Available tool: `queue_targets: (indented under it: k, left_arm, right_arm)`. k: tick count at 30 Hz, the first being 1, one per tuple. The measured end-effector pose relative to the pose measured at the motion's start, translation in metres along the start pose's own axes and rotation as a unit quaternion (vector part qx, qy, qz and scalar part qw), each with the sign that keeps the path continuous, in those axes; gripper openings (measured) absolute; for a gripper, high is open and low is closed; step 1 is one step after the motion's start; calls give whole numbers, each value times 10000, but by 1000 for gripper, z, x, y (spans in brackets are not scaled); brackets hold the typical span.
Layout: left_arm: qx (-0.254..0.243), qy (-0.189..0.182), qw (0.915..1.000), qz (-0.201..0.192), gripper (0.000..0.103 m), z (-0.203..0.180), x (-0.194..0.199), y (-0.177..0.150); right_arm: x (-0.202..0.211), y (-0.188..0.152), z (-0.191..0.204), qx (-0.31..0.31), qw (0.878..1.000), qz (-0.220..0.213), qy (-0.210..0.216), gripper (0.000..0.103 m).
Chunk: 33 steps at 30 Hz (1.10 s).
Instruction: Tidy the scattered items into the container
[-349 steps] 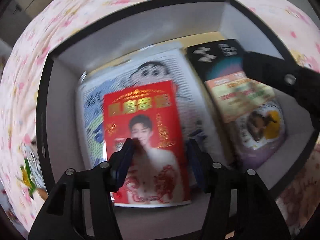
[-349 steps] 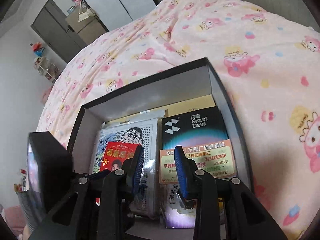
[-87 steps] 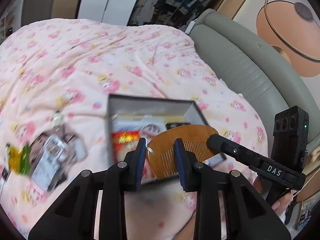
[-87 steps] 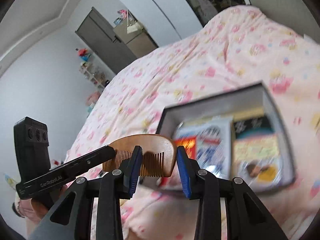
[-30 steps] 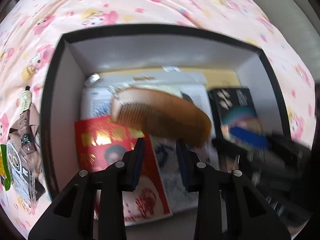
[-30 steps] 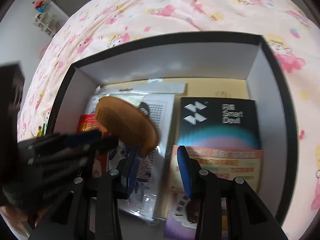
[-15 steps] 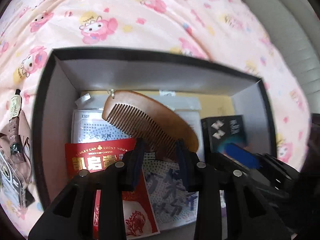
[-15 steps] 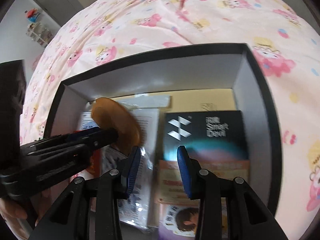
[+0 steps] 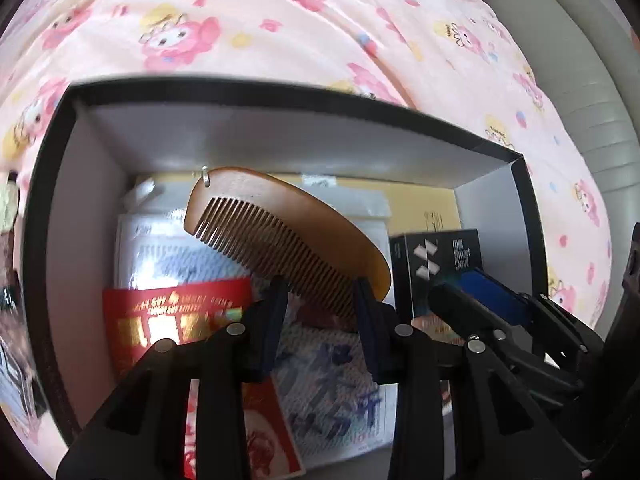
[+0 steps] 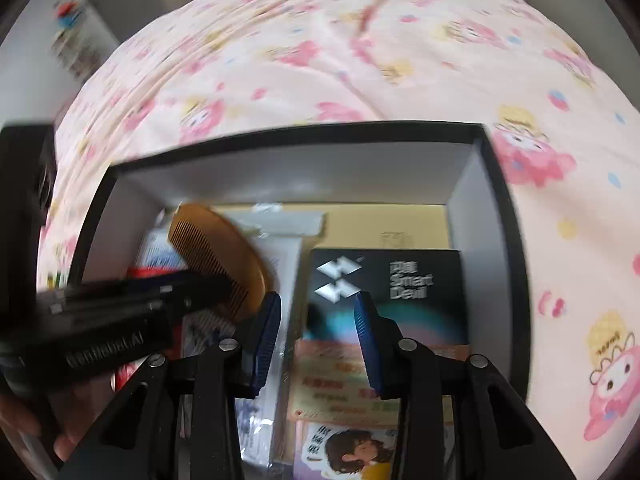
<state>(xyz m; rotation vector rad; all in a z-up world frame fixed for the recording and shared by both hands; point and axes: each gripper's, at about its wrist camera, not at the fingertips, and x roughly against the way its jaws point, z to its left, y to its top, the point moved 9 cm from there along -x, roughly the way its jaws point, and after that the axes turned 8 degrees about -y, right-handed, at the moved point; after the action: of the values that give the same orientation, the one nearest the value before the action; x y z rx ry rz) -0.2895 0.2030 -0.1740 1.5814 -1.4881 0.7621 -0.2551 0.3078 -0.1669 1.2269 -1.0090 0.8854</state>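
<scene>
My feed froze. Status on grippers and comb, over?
Left gripper shut on wooden comb, inside the box above the packets. Right gripper open, empty, over the black carton. Nothing blocking.

"Smart Devil" is printed on the black box (image 10: 386, 280).

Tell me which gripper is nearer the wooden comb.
Left. The left gripper has the comb between its fingers, over the box. The right gripper hovers beside it, over the black carton, holding nothing.
</scene>
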Motion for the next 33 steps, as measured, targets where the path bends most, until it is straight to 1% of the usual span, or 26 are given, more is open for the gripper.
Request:
queue_targets:
  k: [1,3,5,6,8,9,11,12,13,14,16,17,18,19,20,21,23,24,27,31,33]
  left_arm:
    - [7,-33,10000,-37,33,-1,-1,4]
    - [261,-341,9990,-107,33,-2,-3,15]
    - [372,-417,9982,-200,33,-1,-1,23]
    - [338,-363,9984,-254,33,-2,2,24]
    - [60,-254,9988,-419,34,-7,8,22]
    - [-148,-144,9984,-529,36,-12,14,20]
    - [-539,218,9951,-795,42,-17,29,18]
    - [-687,438,9921,-956,50,-20,38,15]
    - [-781,572,9893,-1091,60,-22,47,14]
    - [-908,743,9837,-1359,64,-26,56,14]
    - [-1032,885,9751,-1752,80,-32,72,17]
    - [-1096,956,9692,-1988,83,-35,85,15]
    - [-1157,1067,9615,-2254,89,-38,102,11]
    - [-1209,1171,9551,-2439,93,-39,115,8]
    - [-1271,1299,9476,-2627,94,-42,131,3]
    - [-1341,1407,9399,-2806,94,-47,146,-3]
    - [-1440,1479,9318,-2986,94,-53,169,-14]
    - [-1455,1501,9284,-3073,95,-55,182,-20]
    - [-1435,1528,9201,-3307,100,-59,220,-40]
    - [-1473,1596,9069,-3611,102,-63,267,-71]
    - [-1459,1642,9027,-3700,102,-63,285,-88]
  right_arm:
    - [-1,2,-3,-111,9999,12,25,34]
    - [-6,2,-6,-270,9995,69,145,34]
    - [-12,2,-8,-365,9988,198,255,34]
    - [-13,2,-9,-409,9985,241,288,34]
    - [-12,4,-9,-381,9987,198,267,34]
    - [-10,4,-8,-332,9991,137,235,34]
    - [-6,5,-6,-242,9996,14,129,34]
    - [-2,5,-6,-209,9997,-83,41,35]
    - [4,6,-7,-175,9995,-229,-91,38]
    - [9,7,-9,-150,9991,-347,-195,41]
    - [27,9,-12,-88,9967,-698,-414,41]
    - [38,10,-13,-84,9948,-882,-501,42]
    - [50,9,-14,-119,9924,-1078,-584,46]
    - [63,9,-16,-181,9896,-1270,-645,55]
    - [74,9,-16,-223,9876,-1410,-655,64]
    - [87,8,-14,-237,9849,-1599,-620,65]
    - [112,5,-9,-245,9802,-1878,-577,66]
    - [125,2,-7,-294,9779,-1987,-579,66]
    - [159,-14,3,-368,9722,-2259,-502,74]
    - [191,-37,26,-237,9698,-2391,-412,74]
    - [207,-50,38,-145,9685,-2451,-421,74]
